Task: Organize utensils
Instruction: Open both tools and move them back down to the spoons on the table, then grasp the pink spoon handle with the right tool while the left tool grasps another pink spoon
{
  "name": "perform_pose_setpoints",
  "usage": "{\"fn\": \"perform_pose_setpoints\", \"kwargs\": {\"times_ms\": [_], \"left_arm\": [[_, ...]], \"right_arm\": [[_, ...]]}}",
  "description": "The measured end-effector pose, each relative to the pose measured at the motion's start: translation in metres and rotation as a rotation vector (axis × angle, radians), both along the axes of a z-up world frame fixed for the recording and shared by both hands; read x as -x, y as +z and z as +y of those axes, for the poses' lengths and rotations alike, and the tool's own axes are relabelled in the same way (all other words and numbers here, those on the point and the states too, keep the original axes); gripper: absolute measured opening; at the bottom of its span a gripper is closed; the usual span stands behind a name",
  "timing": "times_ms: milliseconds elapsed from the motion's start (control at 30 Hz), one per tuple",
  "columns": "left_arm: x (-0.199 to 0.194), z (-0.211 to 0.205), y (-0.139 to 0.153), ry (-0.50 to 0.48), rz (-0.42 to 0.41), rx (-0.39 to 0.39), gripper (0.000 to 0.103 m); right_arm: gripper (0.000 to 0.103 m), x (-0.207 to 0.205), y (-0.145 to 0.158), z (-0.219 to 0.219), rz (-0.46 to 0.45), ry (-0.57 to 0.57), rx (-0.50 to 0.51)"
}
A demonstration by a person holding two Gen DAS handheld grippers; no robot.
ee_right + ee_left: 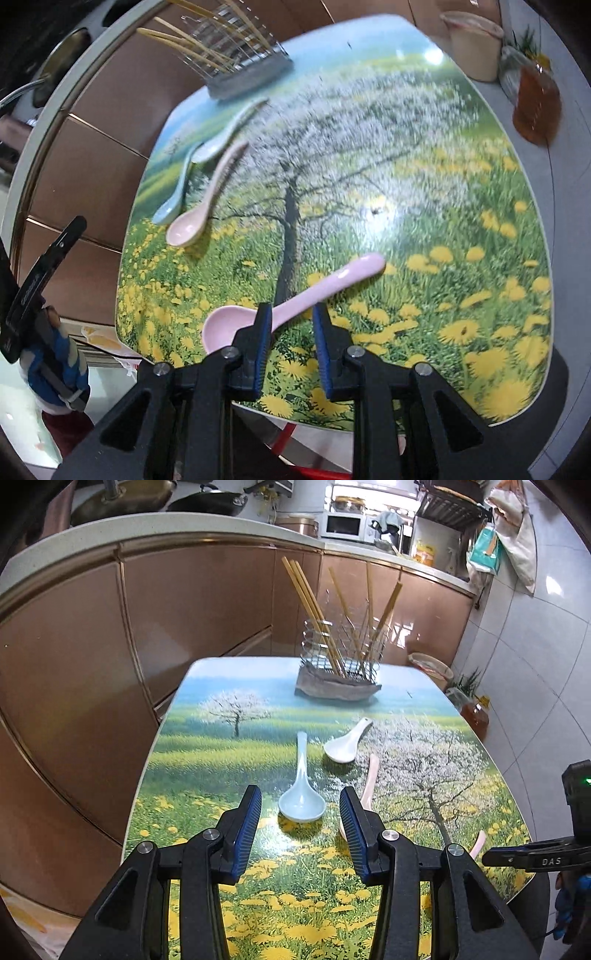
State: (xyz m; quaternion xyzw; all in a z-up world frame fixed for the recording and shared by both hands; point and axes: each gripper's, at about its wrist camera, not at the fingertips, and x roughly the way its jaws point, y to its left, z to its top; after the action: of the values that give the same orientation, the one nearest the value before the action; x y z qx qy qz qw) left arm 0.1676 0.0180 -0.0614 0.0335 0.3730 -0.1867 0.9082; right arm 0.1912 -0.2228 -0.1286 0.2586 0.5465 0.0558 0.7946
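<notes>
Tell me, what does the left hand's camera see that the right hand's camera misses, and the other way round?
Only the left camera shows the microwave on the far counter, and the white spoon plainly; the right view is too blurred there to be sure of it. Only the right camera shows the whole of the near pink spoon, lying just ahead of the right gripper, whose jaws are apart and not touching it. Both show the flower-print table, the wire holder of chopsticks, the blue spoon, another pink spoon and the amber bottle.
</notes>
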Motion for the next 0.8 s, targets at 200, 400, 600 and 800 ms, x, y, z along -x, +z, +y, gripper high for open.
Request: {"fn": "perform_pose_setpoints", "kwargs": {"times_ms": [200, 400, 600, 800], "left_arm": [[-0.012, -0.024, -0.014, -0.067, 0.042, -0.012, 0.044], [-0.028, -0.050, -0.028, -0.109, 0.095, -0.029, 0.045], [-0.040, -0.068, -0.042, -0.129, 0.147, -0.046, 0.045], [-0.049, -0.071, -0.049, -0.120, 0.172, -0.057, 0.045]], "right_arm": [[0.022, -0.010, -0.013, -0.005, 0.043, -0.049, -0.003], [0.025, -0.024, -0.016, -0.012, 0.051, -0.061, -0.005], [0.025, -0.044, -0.014, -0.005, 0.040, -0.014, 0.034], [0.025, -0.066, -0.012, 0.008, 0.032, 0.060, 0.071]]}}
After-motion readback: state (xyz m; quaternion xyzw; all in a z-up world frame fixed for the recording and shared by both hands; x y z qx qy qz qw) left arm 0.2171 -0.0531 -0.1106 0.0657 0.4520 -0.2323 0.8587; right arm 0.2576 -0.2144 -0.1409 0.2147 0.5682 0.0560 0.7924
